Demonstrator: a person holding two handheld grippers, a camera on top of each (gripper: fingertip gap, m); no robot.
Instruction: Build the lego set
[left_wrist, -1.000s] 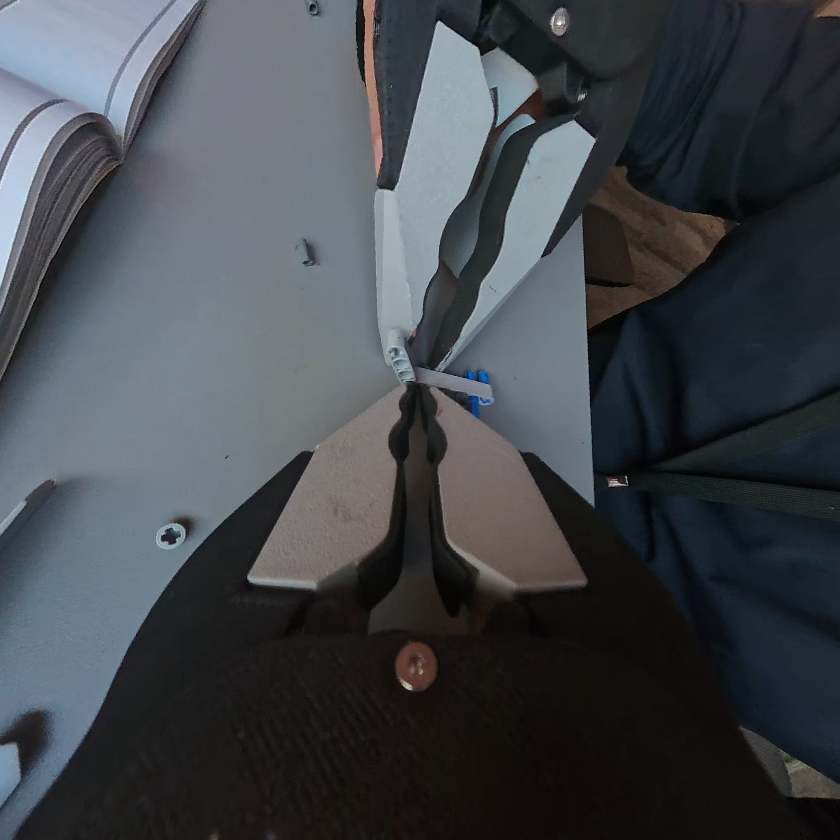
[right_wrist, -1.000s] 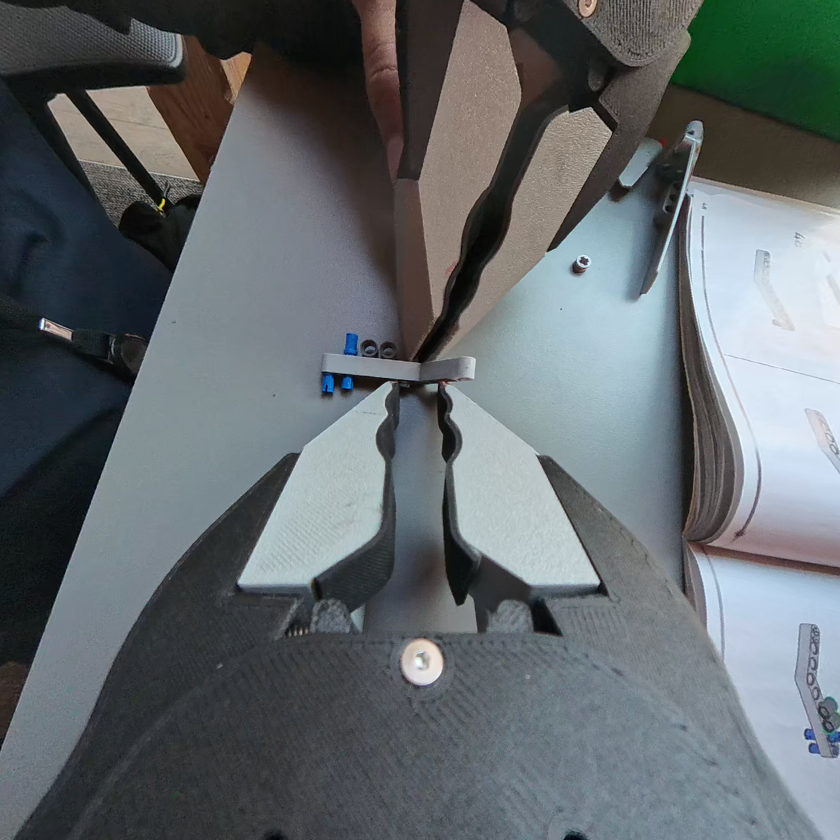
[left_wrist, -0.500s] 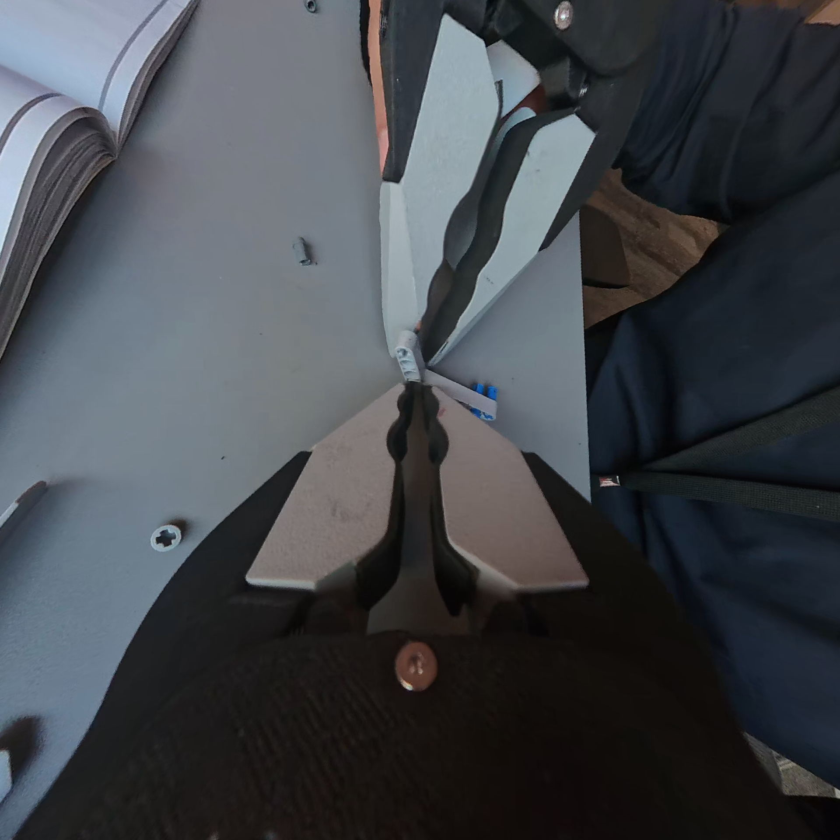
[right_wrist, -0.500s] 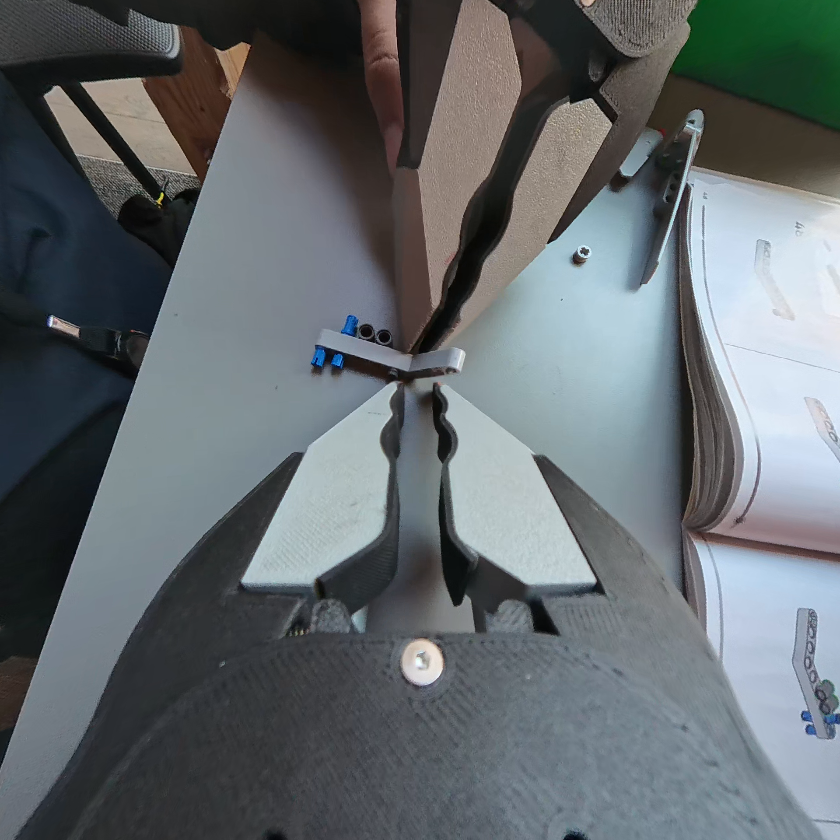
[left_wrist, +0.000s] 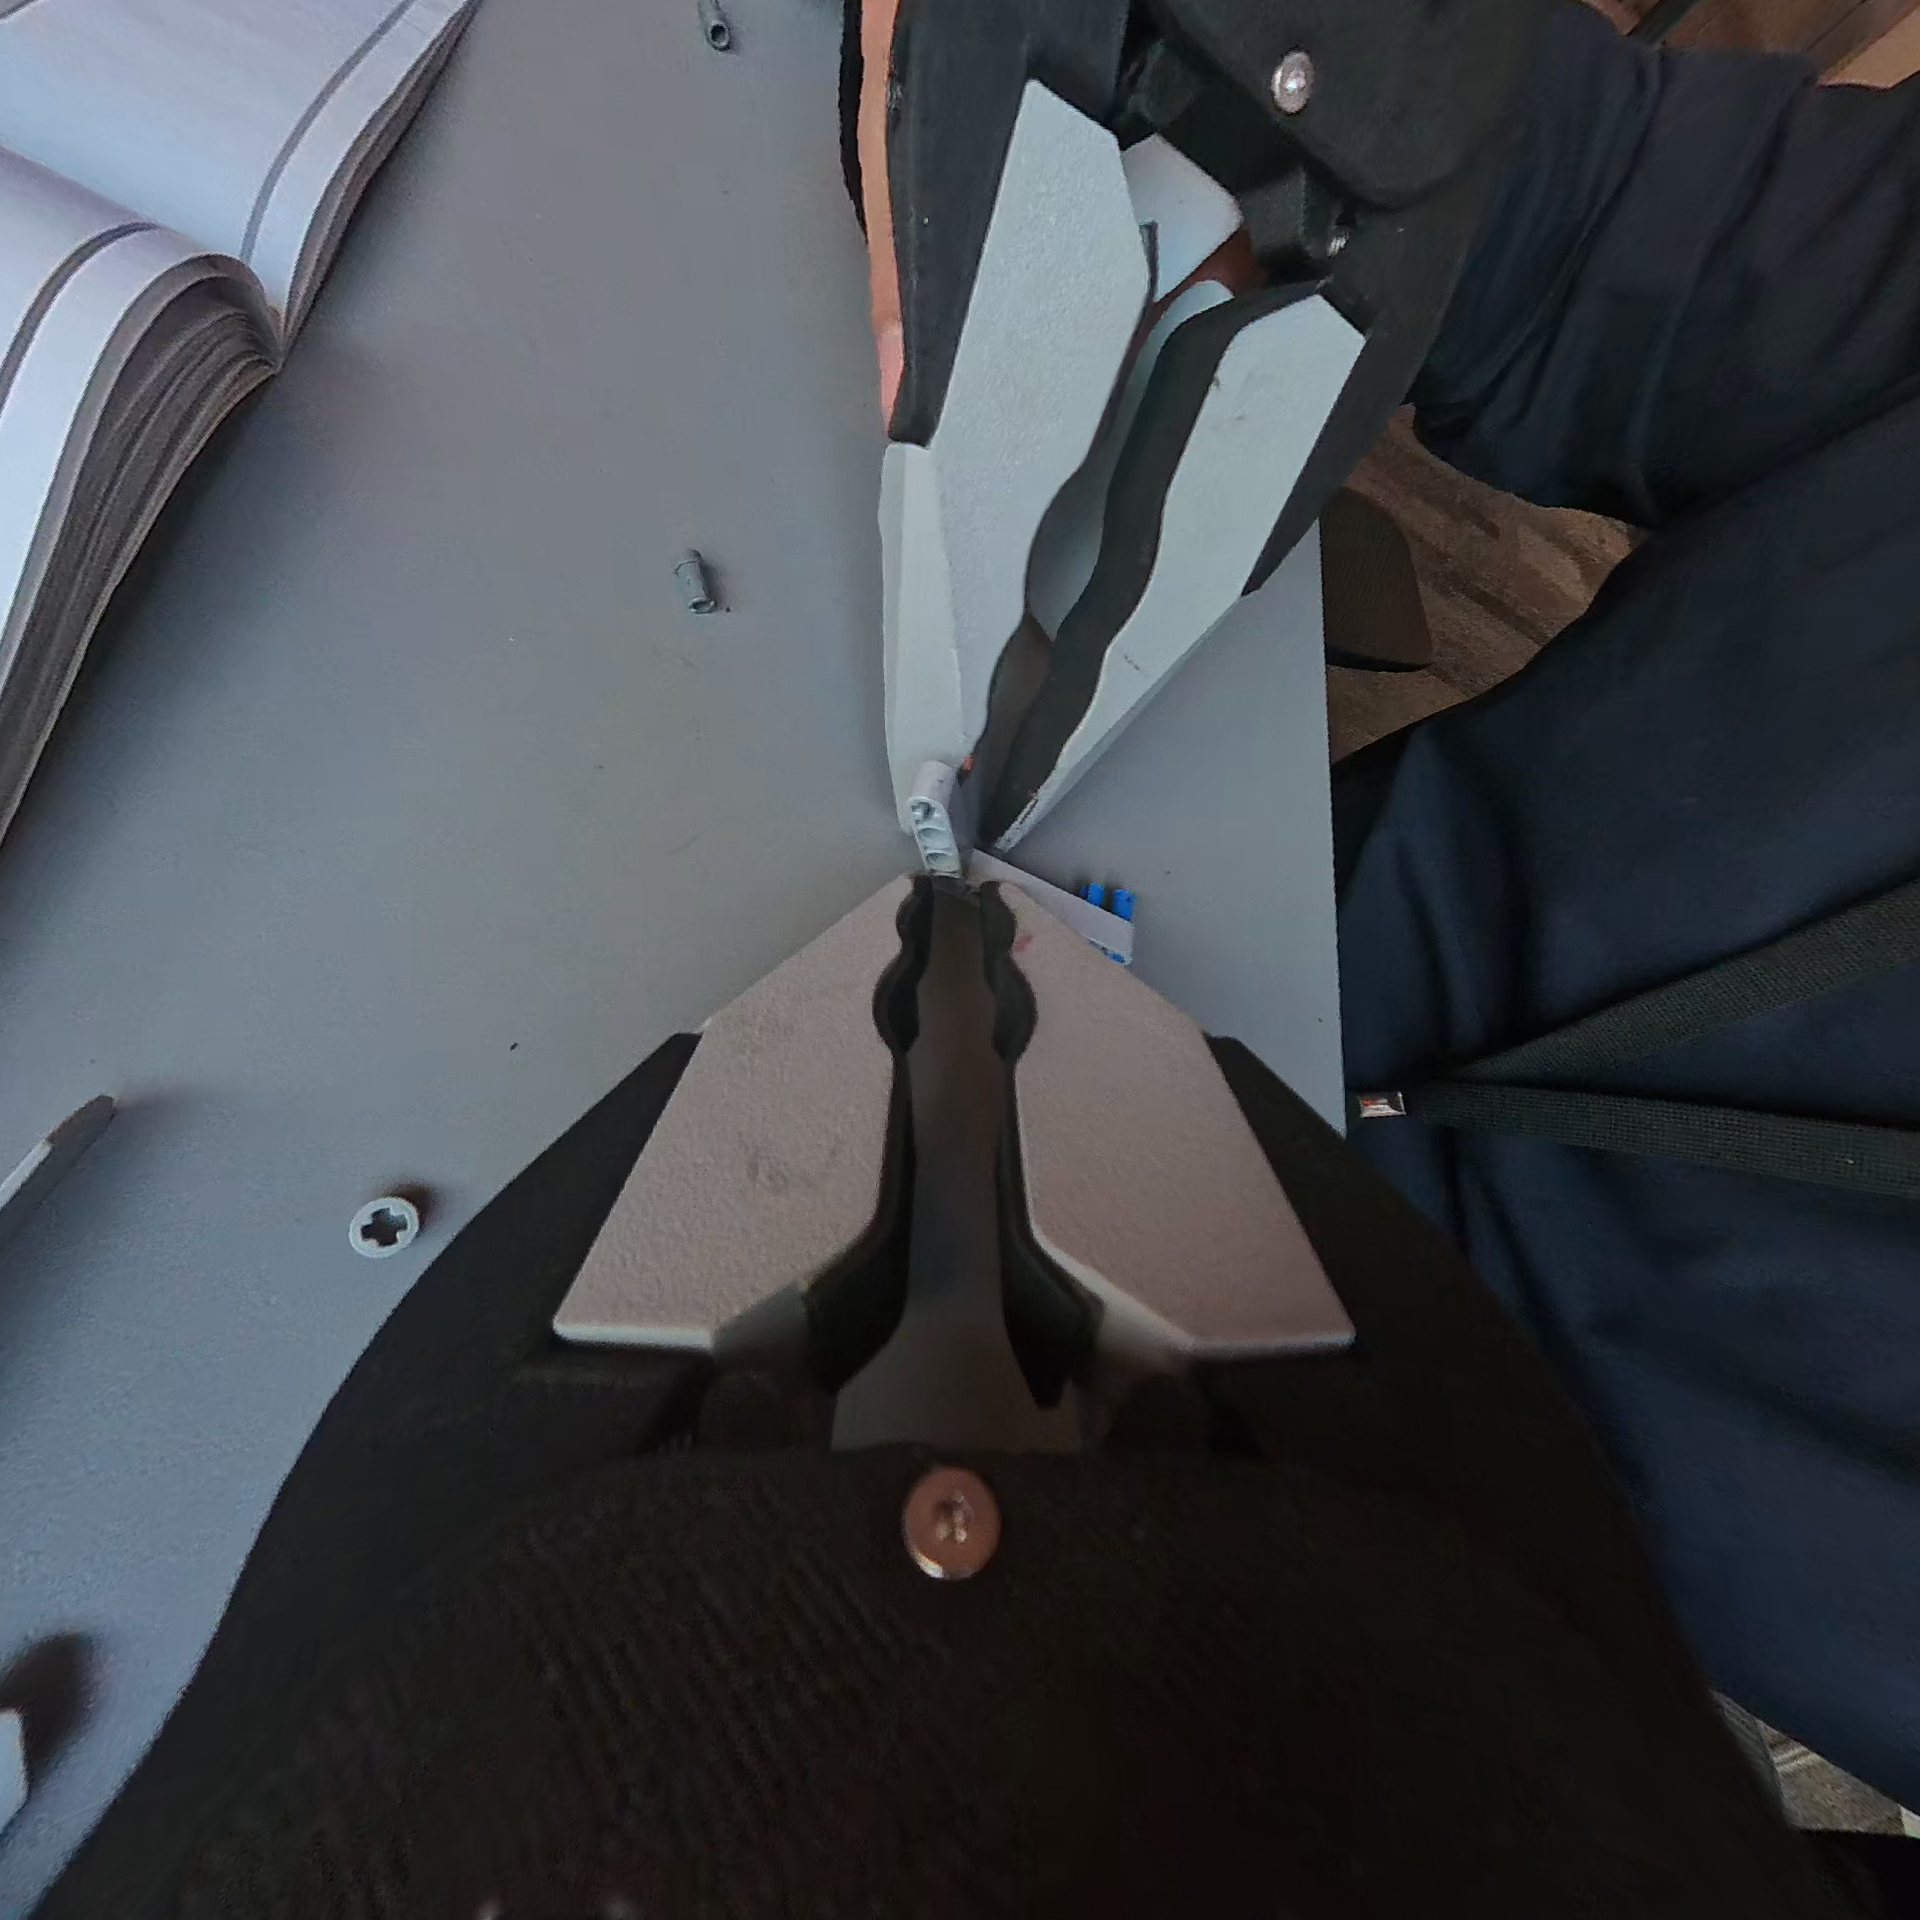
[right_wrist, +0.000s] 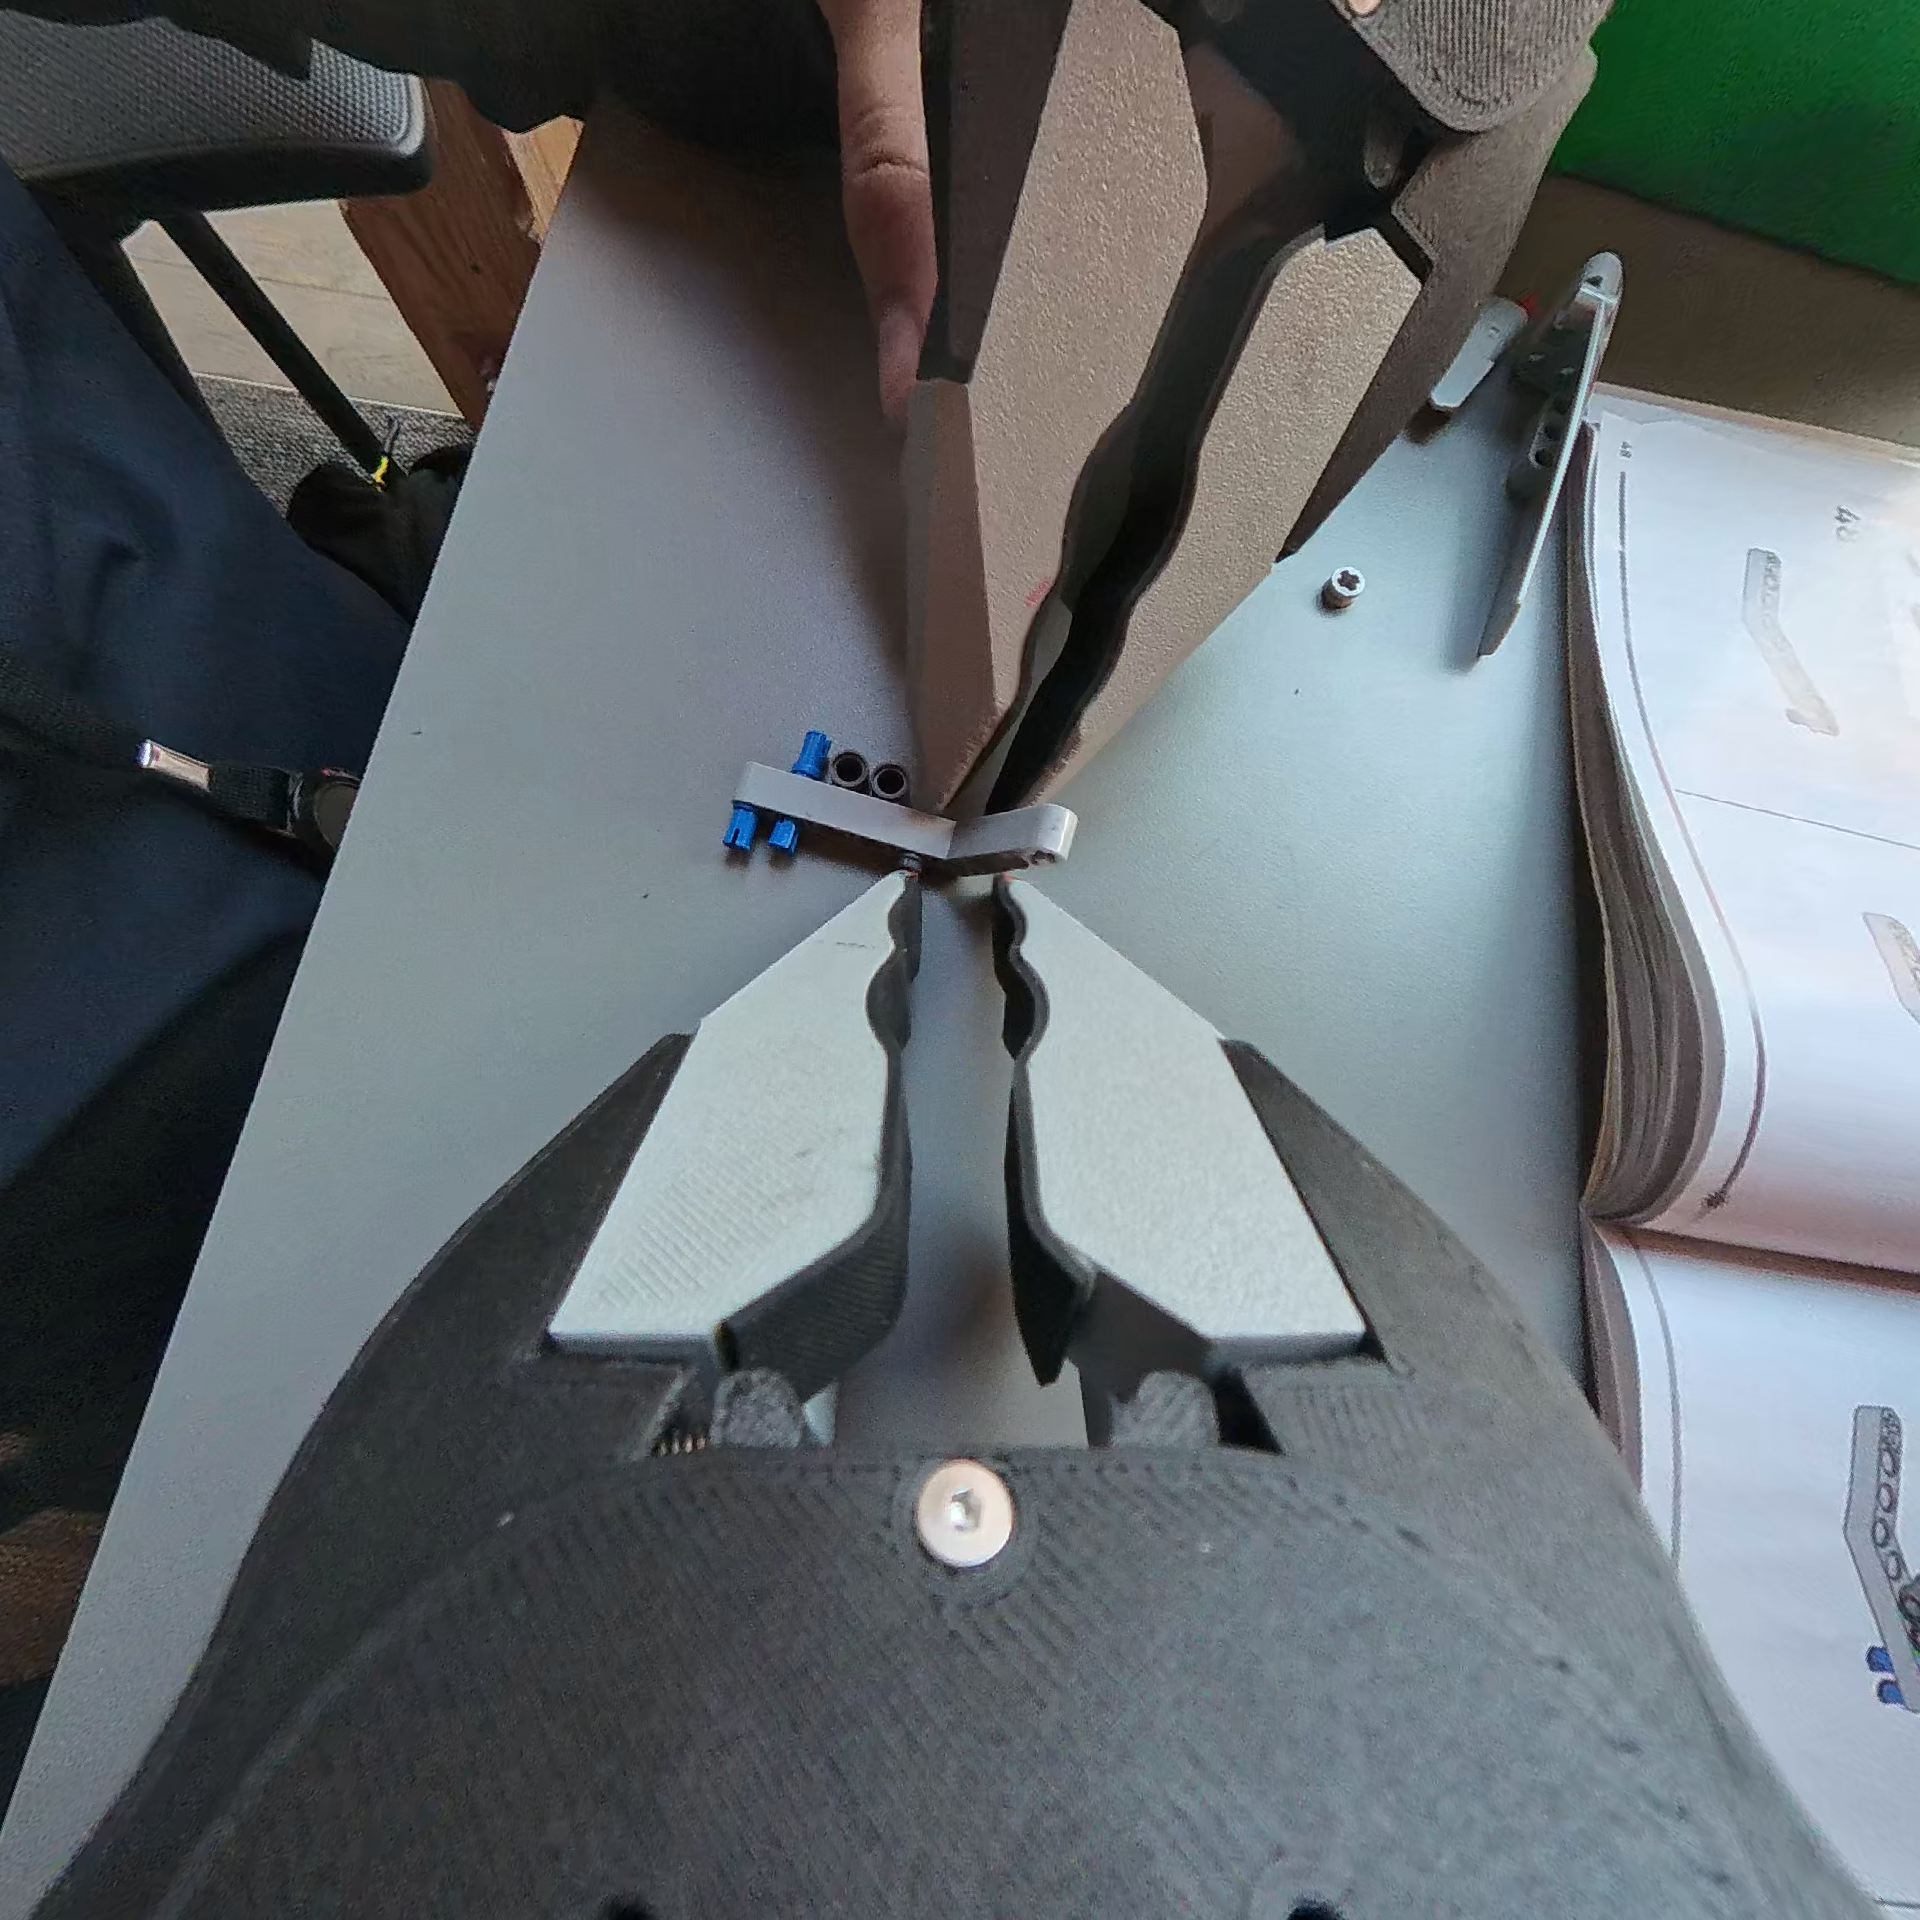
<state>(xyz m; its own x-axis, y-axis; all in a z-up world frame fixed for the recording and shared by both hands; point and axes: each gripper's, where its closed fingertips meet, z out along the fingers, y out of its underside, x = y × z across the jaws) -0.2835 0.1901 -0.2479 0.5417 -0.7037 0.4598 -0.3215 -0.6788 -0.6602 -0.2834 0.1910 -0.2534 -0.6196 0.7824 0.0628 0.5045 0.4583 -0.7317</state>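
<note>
A grey bent lego beam (right_wrist: 831, 812) carries blue pins (right_wrist: 758, 831) and two black pins (right_wrist: 871, 774) at one end. My left gripper (left_wrist: 951, 888) is shut on the beam at its bend, just above the grey table (left_wrist: 468, 831). It comes in from the top of the right wrist view (right_wrist: 971, 805). My right gripper (right_wrist: 954, 883) faces it, its tips a narrow gap apart and right at the bend. A small dark pin stub (right_wrist: 912, 860) sticks out of the beam beside its left fingertip. The beam's short end (left_wrist: 933, 831) and blue pins (left_wrist: 1107, 899) show in the left wrist view.
An open instruction booklet (right_wrist: 1766, 831) lies along the table's side and also shows in the left wrist view (left_wrist: 125, 312). Loose parts lie about: a small grey pin (left_wrist: 694, 584), a round grey bush (right_wrist: 1342, 587), and a long grey and black beam assembly (right_wrist: 1548, 436). The table edge (left_wrist: 1330, 831) borders a person's dark blue clothing. Both grippers' tips are close together, under 4 cm apart. The left tips stand about 9 cm off the round grey bush (right_wrist: 1342, 587).
The beam has tilted in my left gripper: its blue-pin end has swung up and away in the right wrist view. Both grippers stay tip to tip and have shifted only slightly.
</note>
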